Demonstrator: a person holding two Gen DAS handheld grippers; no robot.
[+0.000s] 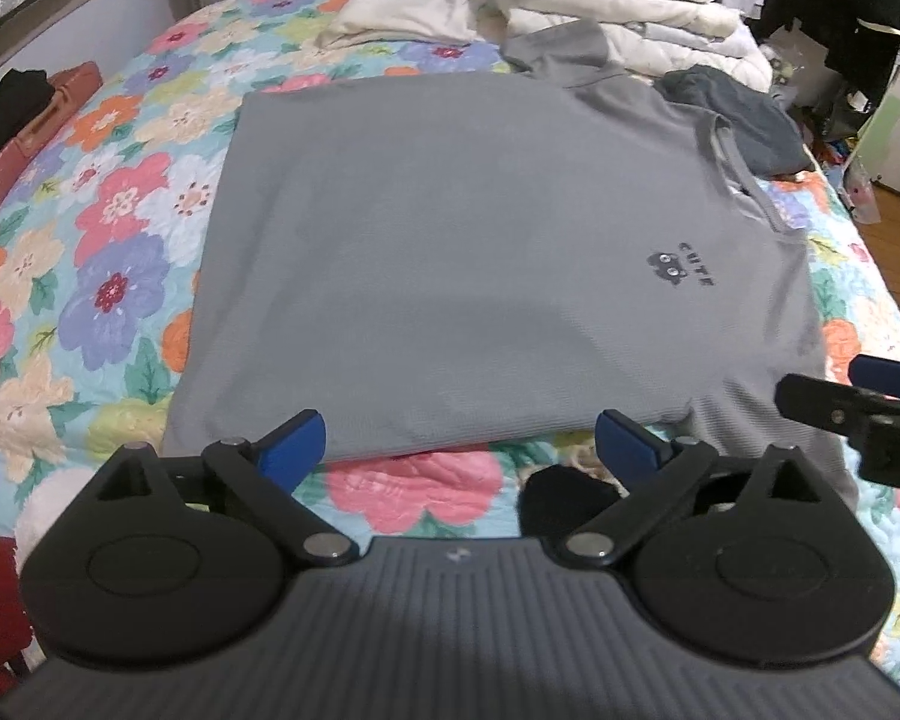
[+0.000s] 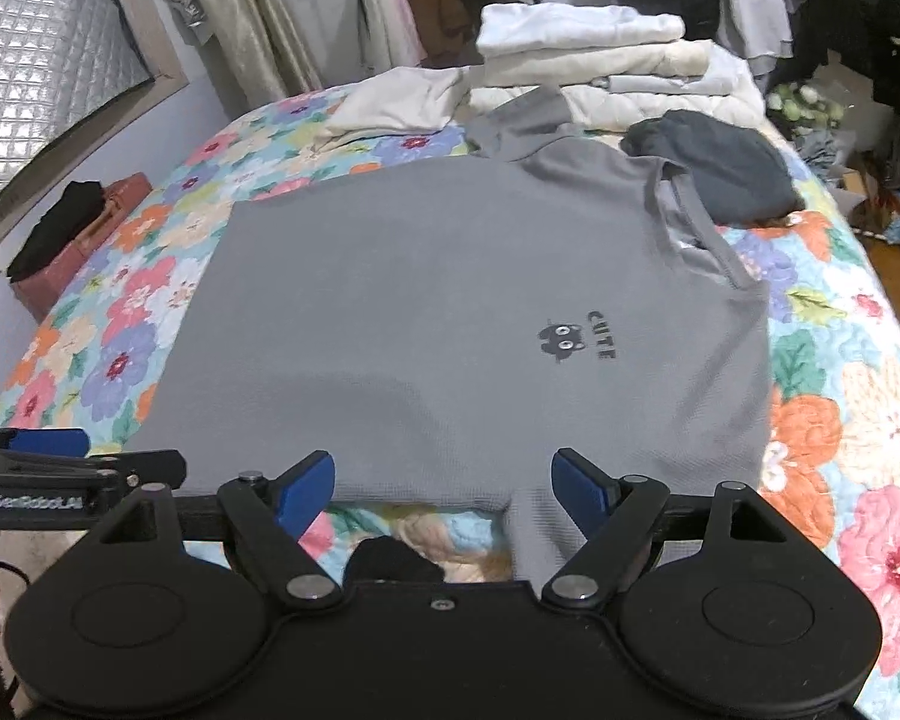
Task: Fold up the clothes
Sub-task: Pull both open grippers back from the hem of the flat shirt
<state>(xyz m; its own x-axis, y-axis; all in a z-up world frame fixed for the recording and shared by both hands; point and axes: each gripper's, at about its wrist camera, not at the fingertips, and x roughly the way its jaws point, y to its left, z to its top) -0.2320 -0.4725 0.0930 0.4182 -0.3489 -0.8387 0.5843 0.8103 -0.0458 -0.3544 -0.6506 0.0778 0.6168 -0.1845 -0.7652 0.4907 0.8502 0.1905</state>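
Note:
A grey T-shirt point(image 1: 450, 252) with a small dark "CUTE" print point(image 2: 576, 339) lies flat on the floral quilt point(image 1: 108, 252), its collar toward the right. My left gripper point(image 1: 459, 441) hovers over the shirt's near edge, jaws wide open, nothing between the blue pads point(image 1: 297, 441). My right gripper point(image 2: 444, 483) is open the same way above the near edge, where a sleeve flap point(image 2: 537, 540) hangs toward me beside its right finger. Each gripper shows at the edge of the other's view: the right gripper point(image 1: 858, 399), the left gripper point(image 2: 48, 450).
A stack of folded white clothes point(image 2: 606, 60) stands at the far end of the bed, a cream garment point(image 1: 402, 12) beside it. A dark grey garment point(image 2: 720, 162) lies by the collar. A small black item point(image 2: 390, 558) lies near me. Black cloth point(image 2: 60, 222) rests on a brown box at the left.

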